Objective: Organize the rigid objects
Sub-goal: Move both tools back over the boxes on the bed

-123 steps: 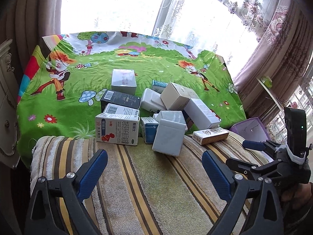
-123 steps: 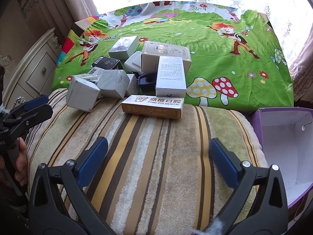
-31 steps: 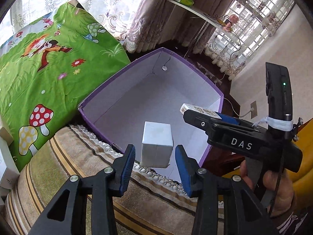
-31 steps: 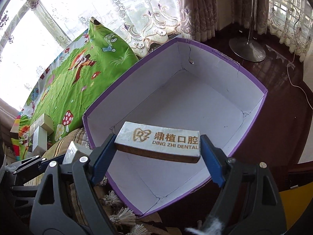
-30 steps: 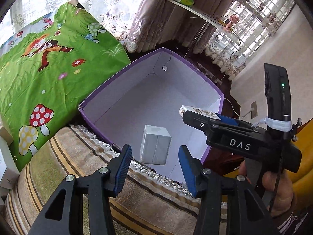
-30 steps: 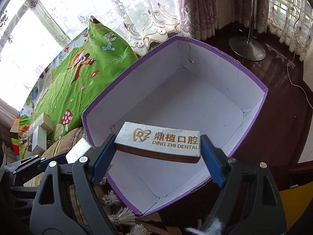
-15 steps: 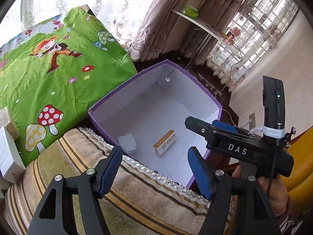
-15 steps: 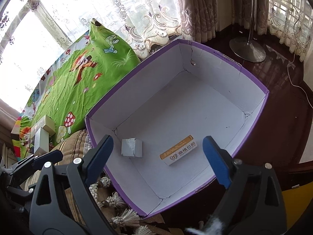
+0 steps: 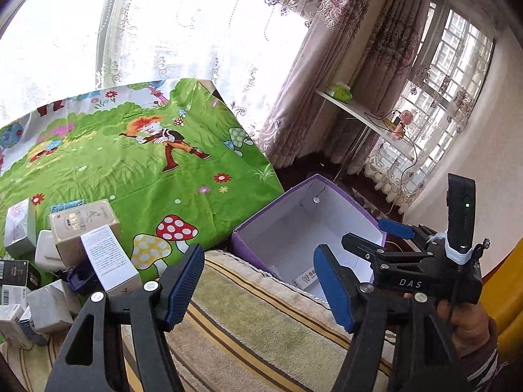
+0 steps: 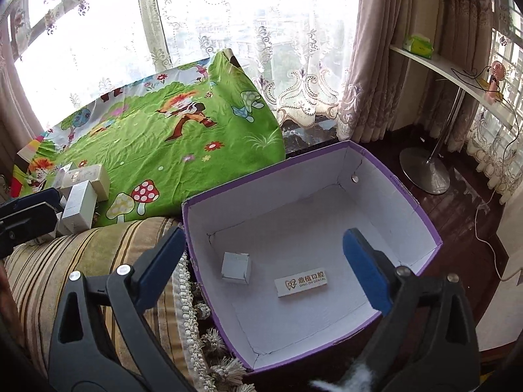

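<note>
While both grippers hang apart over the striped cushion (image 9: 261, 320), the purple bin (image 10: 421, 215) beside it holds two things on its white floor: a small white box (image 10: 236, 267) near the left wall and a flat dental box (image 10: 301, 281) lying to its right, the two apart from each other. From the left wrist view only a corner of the dental box (image 9: 305, 277) peeks over the cushion's fringe, and the white box is hidden altogether. The right gripper (image 10: 264, 261) has just been spreading and stands wide above the bin, nothing between its blue pads. The left gripper (image 9: 258, 281) has also just been opening; its jaws are parted over the cushion, empty. A heap of cartons (image 9: 75, 254) sits on the green cartoon sheet (image 9: 137, 170), partly cut off at the left edge, so the lowest ones are hard to sort out. The hand (image 9: 467, 330) holding the right gripper shows only in part at the frame's corner
</note>
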Motion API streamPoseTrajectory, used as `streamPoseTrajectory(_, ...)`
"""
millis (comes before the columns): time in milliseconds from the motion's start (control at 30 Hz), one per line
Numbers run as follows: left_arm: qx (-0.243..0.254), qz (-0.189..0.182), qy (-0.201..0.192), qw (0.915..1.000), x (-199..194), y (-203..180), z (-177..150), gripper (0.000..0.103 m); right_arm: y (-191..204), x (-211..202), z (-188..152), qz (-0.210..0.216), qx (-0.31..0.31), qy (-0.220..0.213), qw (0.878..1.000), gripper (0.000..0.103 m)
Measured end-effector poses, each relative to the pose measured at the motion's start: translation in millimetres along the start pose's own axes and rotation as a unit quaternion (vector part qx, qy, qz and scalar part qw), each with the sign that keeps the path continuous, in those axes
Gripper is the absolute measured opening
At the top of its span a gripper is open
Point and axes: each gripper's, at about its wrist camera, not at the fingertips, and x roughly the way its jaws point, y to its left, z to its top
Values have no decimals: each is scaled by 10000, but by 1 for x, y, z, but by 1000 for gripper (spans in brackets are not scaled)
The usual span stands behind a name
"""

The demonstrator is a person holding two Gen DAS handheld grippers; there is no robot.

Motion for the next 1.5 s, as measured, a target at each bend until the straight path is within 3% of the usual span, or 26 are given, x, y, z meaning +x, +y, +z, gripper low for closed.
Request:
streamPoseTrajectory(200, -289, 407, -234, 9985, -50, 61, -22, 72, 28, -5, 8, 417, -88, 27, 9991, 100)
streamPoseTrajectory(333, -596, 946, -184, 9936, -79, 105, -48, 72, 50, -6, 11, 558, -343, 13, 9979, 100)
streamPoseTrajectory(667, -1685, 1287, -115, 9772, -127, 193, -102, 72, 102, 18, 13, 1012, -648, 471, 9916, 100)
streamPoseTrajectory(833, -1797, 1475, 37, 9726, -124, 211, -101, 74, 135, 32, 13, 1213, -932, 656, 9861, 100)
streamPoseTrajectory(933, -1741, 1599, 191, 9715, -116, 220, -97, 83, 151, 40, 15, 1389, -1002, 778, 9822, 100)
streamPoseTrajectory(1267, -1766, 1658, 729, 9675, -86, 248, -88, 83, 205, 68, 19, 1635, -1376, 1080, 9709, 100)
streamPoseTrajectory(1500, -1828, 1687, 894, 9644, -77, 256, -84, 83, 235, 89, 24, 1635, -1675, 1249, 9642, 100)
